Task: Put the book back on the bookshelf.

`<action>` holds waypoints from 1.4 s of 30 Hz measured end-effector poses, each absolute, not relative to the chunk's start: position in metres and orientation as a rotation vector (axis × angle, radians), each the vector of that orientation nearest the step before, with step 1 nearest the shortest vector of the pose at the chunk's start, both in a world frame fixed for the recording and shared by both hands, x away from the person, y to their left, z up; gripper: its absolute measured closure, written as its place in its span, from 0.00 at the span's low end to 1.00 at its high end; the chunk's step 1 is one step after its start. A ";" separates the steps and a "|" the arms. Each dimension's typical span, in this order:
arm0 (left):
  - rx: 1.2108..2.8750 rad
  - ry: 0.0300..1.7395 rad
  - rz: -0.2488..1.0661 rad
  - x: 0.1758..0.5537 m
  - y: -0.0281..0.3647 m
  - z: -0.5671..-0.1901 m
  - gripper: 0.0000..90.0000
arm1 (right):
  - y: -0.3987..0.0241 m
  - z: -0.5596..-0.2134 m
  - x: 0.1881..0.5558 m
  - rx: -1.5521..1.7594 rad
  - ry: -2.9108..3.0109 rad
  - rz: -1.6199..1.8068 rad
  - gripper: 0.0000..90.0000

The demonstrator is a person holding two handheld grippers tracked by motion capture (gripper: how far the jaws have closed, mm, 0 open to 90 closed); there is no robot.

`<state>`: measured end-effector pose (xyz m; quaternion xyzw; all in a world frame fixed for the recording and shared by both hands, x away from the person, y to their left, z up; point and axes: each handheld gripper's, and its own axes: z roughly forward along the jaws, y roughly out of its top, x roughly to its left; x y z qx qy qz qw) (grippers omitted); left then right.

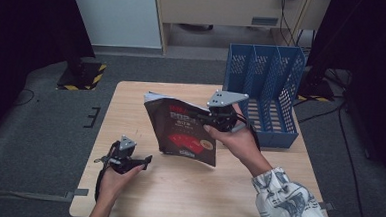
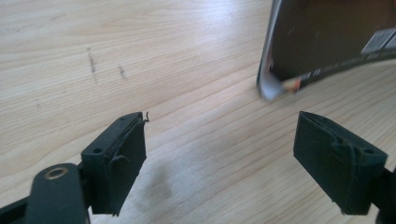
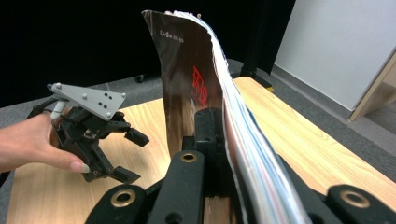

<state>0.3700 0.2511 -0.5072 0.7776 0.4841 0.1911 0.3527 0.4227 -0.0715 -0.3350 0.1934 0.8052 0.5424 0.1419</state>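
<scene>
Resting low at the left: the left gripper (image 1: 147, 160) is held just above the tabletop (image 1: 131, 105), its jaws spread with nothing between them, pointed rightward at the magazine.
Left gripper view: the magazine's lower corner (image 2: 275, 88) is seen ahead and to the right of the spread jaws, close but apart from them.
Magazine: the magazine (image 1: 182, 130) is held on edge over mid-tabletop, long axis tilted from upper left to lower right, pages bowing.
Right gripper: the right gripper (image 1: 219, 121) is clamped on the magazine's right edge; it is the nearer to the file rack.
File rack: the blue file rack (image 1: 269, 87) stands at the far right corner, slots open upward.
Open room: bare tabletop lies between magazine and rack, so a rightward carry is judged unobstructed.
</scene>
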 end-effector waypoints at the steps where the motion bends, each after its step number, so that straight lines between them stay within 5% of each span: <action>1: 2.011 1.261 0.497 0.370 0.253 -0.508 0.18 | -0.072 -0.334 0.424 0.565 2.319 1.565 0.97; 20: 2.063 1.370 0.486 0.373 0.257 -0.523 0.05 | -0.074 -0.317 0.441 0.644 2.251 1.534 0.97; 42: 2.085 1.388 0.512 0.375 0.255 -0.531 0.01 | -0.083 -0.280 0.449 0.712 2.182 1.518 0.97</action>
